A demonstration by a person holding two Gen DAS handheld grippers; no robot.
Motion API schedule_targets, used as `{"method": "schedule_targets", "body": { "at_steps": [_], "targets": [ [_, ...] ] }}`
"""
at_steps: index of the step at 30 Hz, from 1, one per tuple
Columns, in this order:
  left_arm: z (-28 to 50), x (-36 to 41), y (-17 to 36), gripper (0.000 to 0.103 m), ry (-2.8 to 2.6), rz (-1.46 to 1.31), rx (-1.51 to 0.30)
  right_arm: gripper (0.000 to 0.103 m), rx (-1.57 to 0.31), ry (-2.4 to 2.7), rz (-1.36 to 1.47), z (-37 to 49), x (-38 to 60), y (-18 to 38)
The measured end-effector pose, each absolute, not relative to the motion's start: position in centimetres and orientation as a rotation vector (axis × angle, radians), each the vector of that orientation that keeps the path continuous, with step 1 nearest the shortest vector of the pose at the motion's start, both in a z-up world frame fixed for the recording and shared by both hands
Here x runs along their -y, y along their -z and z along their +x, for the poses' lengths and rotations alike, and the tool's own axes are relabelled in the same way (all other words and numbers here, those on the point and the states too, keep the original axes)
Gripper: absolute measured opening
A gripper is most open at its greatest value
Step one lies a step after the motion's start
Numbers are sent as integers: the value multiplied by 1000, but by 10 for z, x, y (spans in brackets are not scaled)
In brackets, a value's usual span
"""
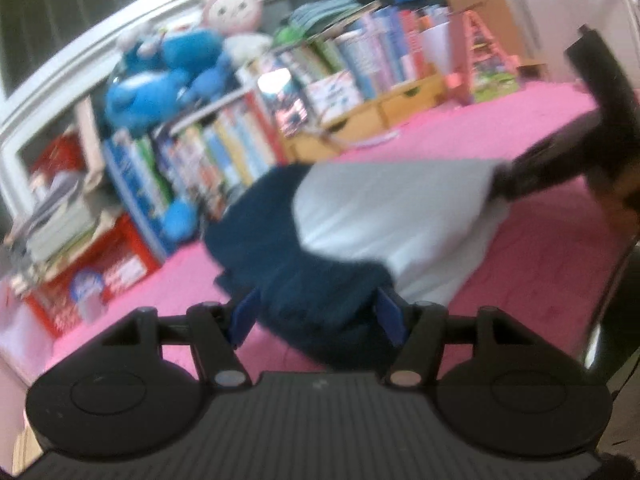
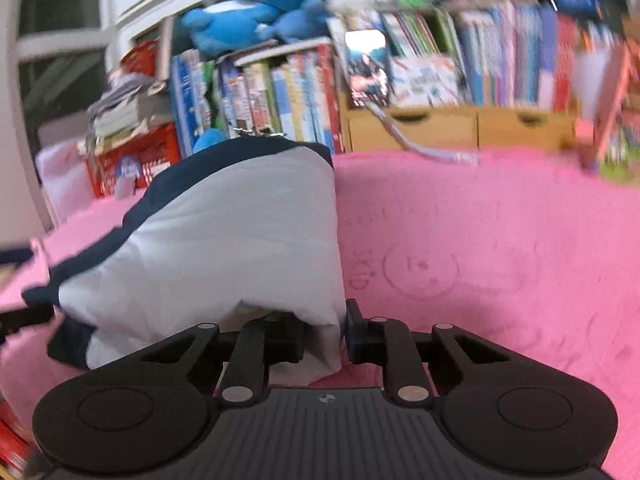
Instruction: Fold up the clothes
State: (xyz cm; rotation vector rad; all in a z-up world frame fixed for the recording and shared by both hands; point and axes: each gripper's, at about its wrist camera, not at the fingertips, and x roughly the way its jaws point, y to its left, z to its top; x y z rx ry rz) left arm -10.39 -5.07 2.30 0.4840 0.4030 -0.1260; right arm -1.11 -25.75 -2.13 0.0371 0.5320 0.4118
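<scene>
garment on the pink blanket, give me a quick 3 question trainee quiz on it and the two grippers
1. True or false: the white and navy garment lies on a pink blanket.
2. Which part lies between the left gripper fingers? A) white panel B) navy part C) nothing
3. Fill in: the right gripper grips the garment's ___ fabric.

Key: 1 true; 2 B; 3 white

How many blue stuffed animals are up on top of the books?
2, piled together: a light blue toy in front and a darker blue toy behind. More may be hidden.
</scene>
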Motion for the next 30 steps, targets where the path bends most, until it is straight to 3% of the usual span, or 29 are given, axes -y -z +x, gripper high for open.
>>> {"method": "schedule_targets", "body": {
  "at_steps": [4,7,12,15,18,20,26,30],
  "targets": [
    [-98,48,-25,63,168,396,-415,20,-469,-397,-104,-21,245,18],
    [-92,24,-35,62,220,146,-436,20,-437,-386,-209,-28,238,21],
    [-68,-32,-49,78,220,-286,-431,20,-389,-395,-405,-42,227,31],
    [-39,-75,-45,78,187,-562,-477,23,-379,-453,-496,-52,229,33],
    [-11,-103,-34,78,137,-683,-521,31,-437,-510,-367,-30,249,23],
    [6,-112,-25,78,104,-711,-564,51,-476,-548,-280,-16,263,16],
    [31,-111,-2,79,39,-711,-689,71,-586,-654,-15,28,304,-4],
    [35,-101,4,82,13,-641,-724,72,-655,-721,162,58,331,-17]
  ]
}}
